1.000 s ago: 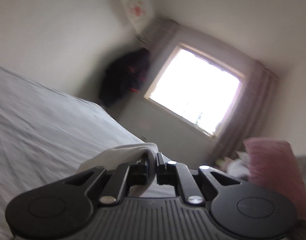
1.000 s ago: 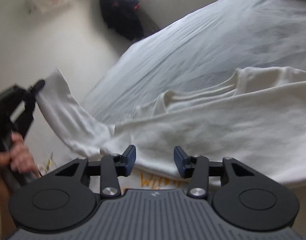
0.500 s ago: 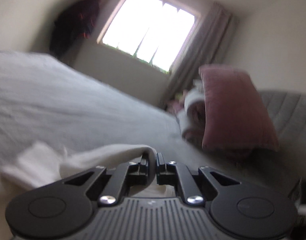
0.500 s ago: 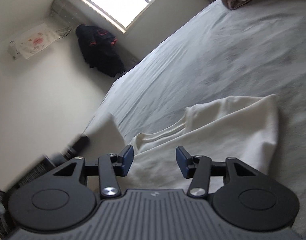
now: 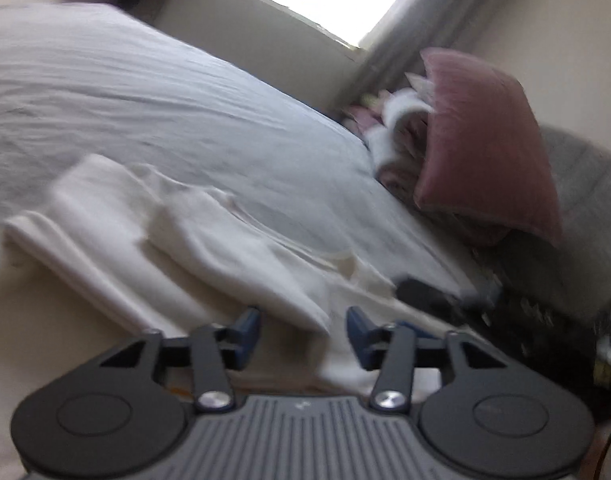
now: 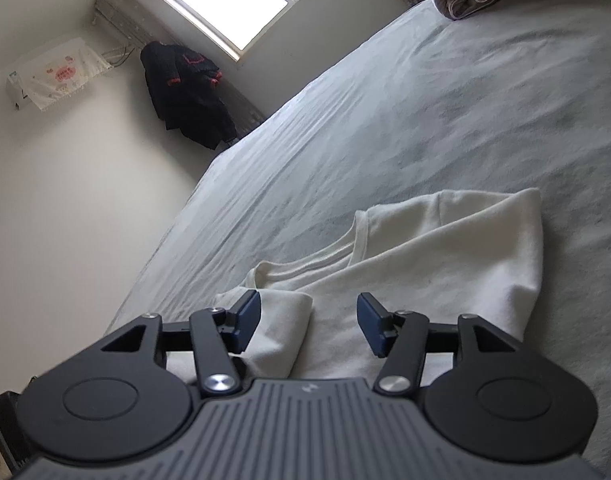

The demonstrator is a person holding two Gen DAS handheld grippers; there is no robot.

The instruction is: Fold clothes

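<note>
The cream-white cotton long-sleeved shirt (image 5: 209, 240) is lying partly folded on the grey-sheeted bed (image 5: 105, 92). The left gripper (image 5: 303, 334) is hovering over its folded sleeve, jaws just sprung apart, pinching nothing. The right gripper (image 6: 308, 324) is widening too, empty above the shirt's body. The sleeve is running diagonally away leftward. Only the right view is showing the neckline (image 6: 361, 236) clearly.

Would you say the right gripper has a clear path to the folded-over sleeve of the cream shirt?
Probably yes: the right gripper stands open right over the folded sleeve, with nothing in between.
</note>
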